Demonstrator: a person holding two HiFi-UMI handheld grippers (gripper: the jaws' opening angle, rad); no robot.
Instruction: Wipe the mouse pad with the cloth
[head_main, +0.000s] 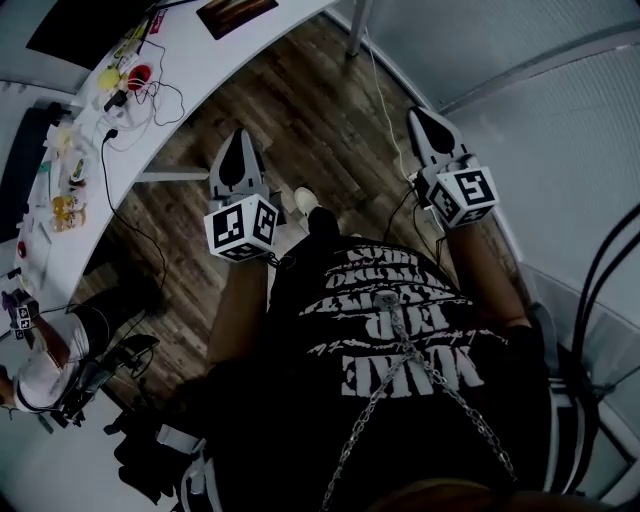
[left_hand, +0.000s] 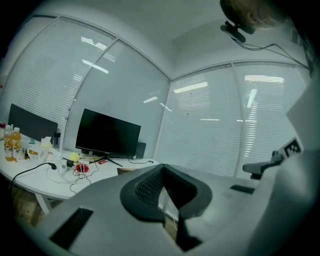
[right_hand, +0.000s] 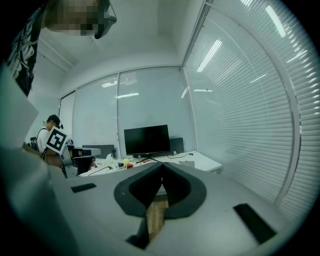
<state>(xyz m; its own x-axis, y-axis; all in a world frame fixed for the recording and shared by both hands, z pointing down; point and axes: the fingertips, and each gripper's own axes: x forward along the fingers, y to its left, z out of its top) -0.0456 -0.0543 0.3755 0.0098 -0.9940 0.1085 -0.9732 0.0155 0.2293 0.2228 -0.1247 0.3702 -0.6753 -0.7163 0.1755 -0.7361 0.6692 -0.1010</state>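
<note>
The left gripper (left_hand: 162, 168) has its jaws shut tip to tip, holding nothing. Dark ribbed pads line a rounded black collar set in a smooth grey shell. The right gripper (right_hand: 161, 165) is the same shape and is also shut and empty. Only a sliver of plank floor (head_main: 310, 110) shows below its tips. The head view alone shows both grippers from above as tapered black wedges, each backed by a white cube (head_main: 242, 228) printed with square black markers. They are held over the brown wood-grain floor, well apart from the desk (head_main: 200, 70). That view also shows the wearer's black shirt with white print and a metal chain (head_main: 410, 360). The desk is white, smooth and curved, strewn with thin black cables (head_main: 150, 100). At its far end lies a flat brown rectangle, seemingly the mouse pad (head_main: 235, 12). No view shows the cloth for certain. The left gripper view adds an upright black monitor (left_hand: 107, 134) and orange bottles (left_hand: 11, 145) at the desk's left. The right gripper view shows slatted blinds (right_hand: 240, 100) along the right wall and a second person (right_hand: 50, 125) in a cap at far left.
</note>
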